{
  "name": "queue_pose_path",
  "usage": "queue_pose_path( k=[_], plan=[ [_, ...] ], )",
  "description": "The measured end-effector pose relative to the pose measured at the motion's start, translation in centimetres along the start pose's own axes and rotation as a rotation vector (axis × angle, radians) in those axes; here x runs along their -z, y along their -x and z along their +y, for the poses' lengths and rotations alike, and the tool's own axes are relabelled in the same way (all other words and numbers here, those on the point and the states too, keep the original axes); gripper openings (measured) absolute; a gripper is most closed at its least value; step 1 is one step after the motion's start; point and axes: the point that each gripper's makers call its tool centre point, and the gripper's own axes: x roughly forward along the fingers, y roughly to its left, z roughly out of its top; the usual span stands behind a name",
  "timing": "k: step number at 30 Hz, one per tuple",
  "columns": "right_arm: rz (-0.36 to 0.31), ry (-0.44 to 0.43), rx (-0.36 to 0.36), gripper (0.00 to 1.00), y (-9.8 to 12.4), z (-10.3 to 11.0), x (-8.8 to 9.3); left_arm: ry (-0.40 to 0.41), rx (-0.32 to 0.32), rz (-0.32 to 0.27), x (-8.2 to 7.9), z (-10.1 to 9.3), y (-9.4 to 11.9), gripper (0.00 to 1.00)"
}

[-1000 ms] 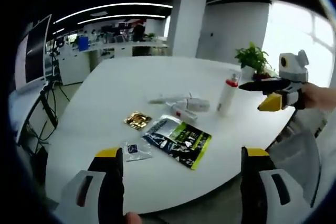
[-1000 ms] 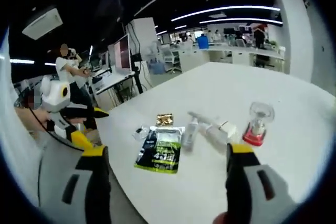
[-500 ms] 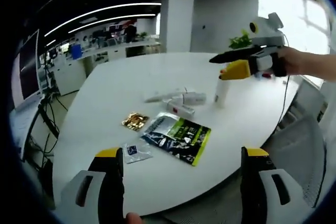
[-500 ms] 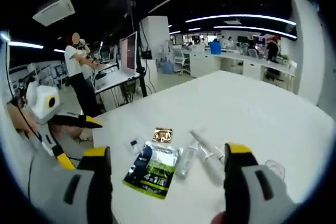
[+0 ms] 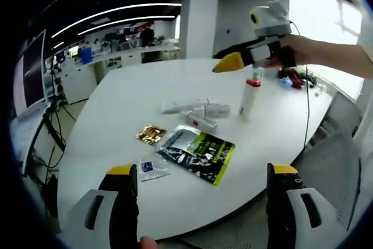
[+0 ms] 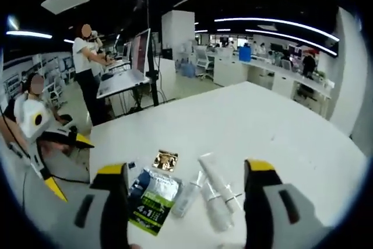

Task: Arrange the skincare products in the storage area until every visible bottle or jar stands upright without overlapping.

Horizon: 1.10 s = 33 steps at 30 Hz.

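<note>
- On the white worktop (image 5: 116,126), as my left gripper view shows it, one slim white bottle with a red collar (image 5: 249,98) already stands upright near the far right edge, apart from the rest.
- Beside it, toward the middle, the white tubes (image 5: 195,109) lie flat in a loose cluster, some touching or crossing; a small white box with a red mark (image 5: 201,122) lies just in front of them.
- Nearer to me lie a green-and-black sachet (image 5: 197,151), a gold foil packet (image 5: 151,133) and a small clear packet (image 5: 150,167), all flat.
- I judge the task barely begun: one item up, the tubes still to be set on end and spaced out.
- My left hand-held gripper (image 5: 198,193) hangs back off the near edge, jaws spread wide and carrying nothing.
- My right hand-held gripper (image 5: 228,63) reaches in from the right, high over the worktop, its yellow tip pointing left just above the upright bottle; from this side I cannot tell its gap.

- From above the worktop (image 6: 256,121), my right gripper view looks down on the tubes (image 6: 211,190), lying flat between my jaws, with a clear-capped one (image 6: 187,196) touching them.
- Left of them lie the sachet (image 6: 148,201) and the gold packet (image 6: 165,160).
- My right hand-held gripper (image 6: 186,199) is wide apart and empty, hovering clear of the tubes.
- My left hand-held gripper (image 6: 64,158) shows low at the left, off the worktop's edge.
</note>
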Motion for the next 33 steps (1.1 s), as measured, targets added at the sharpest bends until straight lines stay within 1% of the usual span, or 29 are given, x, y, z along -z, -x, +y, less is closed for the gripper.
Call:
queue_pose_path(
  k=[5, 8, 10, 11, 15, 17, 18, 21, 26, 30, 32, 33],
  plan=[
    [0.038, 0.001, 0.018, 0.82, -0.6, -1.6, 0.1, 0.006, 0.002, -0.002, 0.0, 0.0, 0.0, 0.9],
    [0.064, -0.005, 0.038, 0.78, -1.0, -2.5, -0.1, 0.012, 0.008, -0.005, -0.1, -0.1, 0.0, 0.89],
    [0.086, -0.007, 0.044, 0.78, -1.6, -3.2, -0.2, 0.018, 0.009, -0.011, -0.2, -0.1, 0.0, 0.9],
    [0.09, -0.005, 0.043, 0.78, -1.8, -3.3, -0.3, 0.02, 0.009, -0.012, -0.2, -0.1, 0.0, 0.9],
    [0.143, 0.012, 0.043, 0.75, -3.4, -3.8, -0.2, 0.027, 0.009, -0.012, -0.2, 0.0, 0.0, 0.89],
    [0.185, 0.023, 0.039, 0.74, -4.4, -4.0, 0.2, 0.029, 0.007, -0.013, -0.2, 0.0, 0.0, 0.89],
    [0.218, 0.031, 0.036, 0.73, -5.0, -4.2, 0.6, 0.03, 0.006, -0.013, -0.2, 0.0, 0.0, 0.89],
    [0.25, 0.048, 0.037, 0.71, -6.4, -4.6, 1.0, 0.031, 0.004, -0.012, -0.1, 0.1, 0.1, 0.88],
    [0.293, 0.029, 0.003, 0.67, -9.2, -4.8, 1.9, 0.033, 0.003, -0.012, 0.0, 0.2, 0.0, 0.88],
    [0.381, 0.075, -0.02, 0.64, -11.3, -4.9, 3.9, 0.037, 0.001, -0.011, 0.1, 0.3, 0.0, 0.87],
    [0.412, 0.082, -0.028, 0.63, -12.3, -4.9, 4.9, 0.039, -0.001, -0.009, 0.2, 0.3, 0.0, 0.87],
    [0.417, 0.084, -0.029, 0.62, -12.4, -4.8, 5.0, 0.04, -0.001, -0.009, 0.2, 0.4, 0.0, 0.87]
  ],
)
